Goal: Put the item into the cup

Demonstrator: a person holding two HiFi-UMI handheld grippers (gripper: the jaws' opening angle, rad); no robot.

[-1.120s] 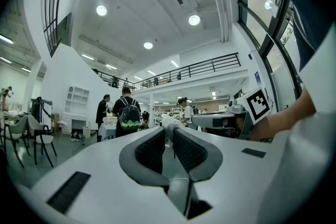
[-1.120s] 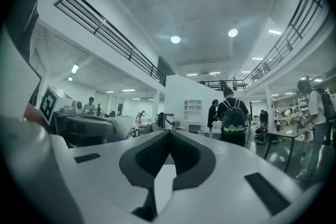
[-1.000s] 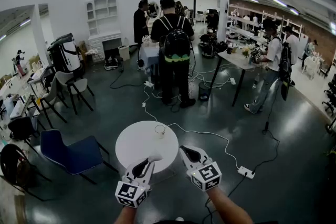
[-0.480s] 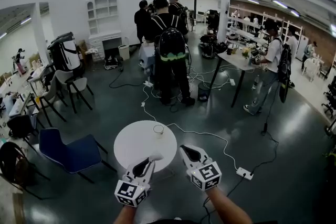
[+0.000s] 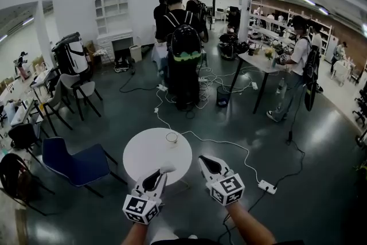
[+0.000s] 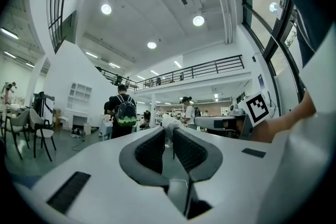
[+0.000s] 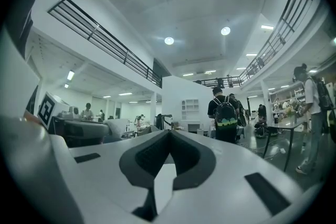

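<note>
A small clear cup (image 5: 171, 137) stands on the far side of a round white table (image 5: 150, 159). My left gripper (image 5: 163, 171) hovers over the table's near edge, shut on a small white item (image 5: 167, 170) pinched at its tips. In the left gripper view that white item (image 6: 170, 123) sticks out between the nearly closed jaws. My right gripper (image 5: 205, 160) hangs just right of the table, shut and empty. Its jaws meet at the tips in the right gripper view (image 7: 169, 134). The cup does not show in either gripper view.
A blue chair (image 5: 71, 162) stands left of the table. A white cable (image 5: 229, 146) runs over the floor to a power strip (image 5: 267, 186) at the right. A person with a black backpack (image 5: 183, 46) stands beyond the table, and other people and desks fill the hall.
Both grippers hold nearly the same pose. The person with the backpack has stepped farther away, and the table sits slightly lower and left in the head view.
</note>
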